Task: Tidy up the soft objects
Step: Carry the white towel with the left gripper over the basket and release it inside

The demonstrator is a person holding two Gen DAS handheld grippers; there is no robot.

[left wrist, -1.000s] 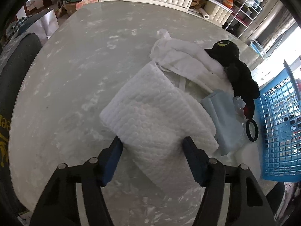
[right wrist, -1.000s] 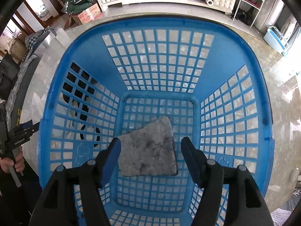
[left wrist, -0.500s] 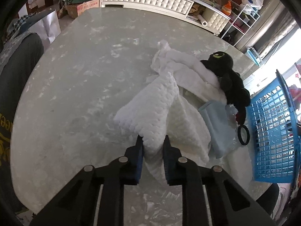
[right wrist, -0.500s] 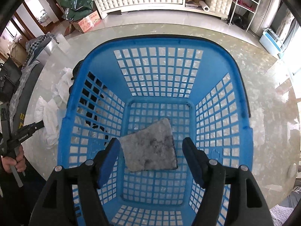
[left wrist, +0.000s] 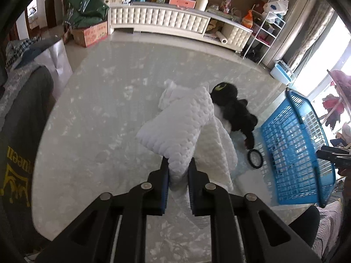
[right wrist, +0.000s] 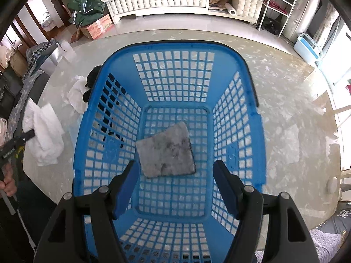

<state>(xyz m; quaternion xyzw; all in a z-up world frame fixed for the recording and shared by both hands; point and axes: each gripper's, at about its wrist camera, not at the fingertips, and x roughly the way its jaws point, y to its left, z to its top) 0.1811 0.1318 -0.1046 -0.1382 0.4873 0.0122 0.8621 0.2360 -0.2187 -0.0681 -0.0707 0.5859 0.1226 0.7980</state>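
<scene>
We see the left hand-held gripper [left wrist: 178, 171] at bottom centre of its view, its jaws clamped on a fold of the white quilted towel [left wrist: 182, 129], which drapes up toward mid-frame above the bench [left wrist: 98, 114]. Just behind the towel lies a black plush toy [left wrist: 232, 107], with the blue basket [left wrist: 294, 153] at right. Our right hand-held gripper [right wrist: 176, 184] hangs wide apart and empty over that basket [right wrist: 92, 131], where a grey cloth [right wrist: 166, 151] lies flat on the floor at centre.
</scene>
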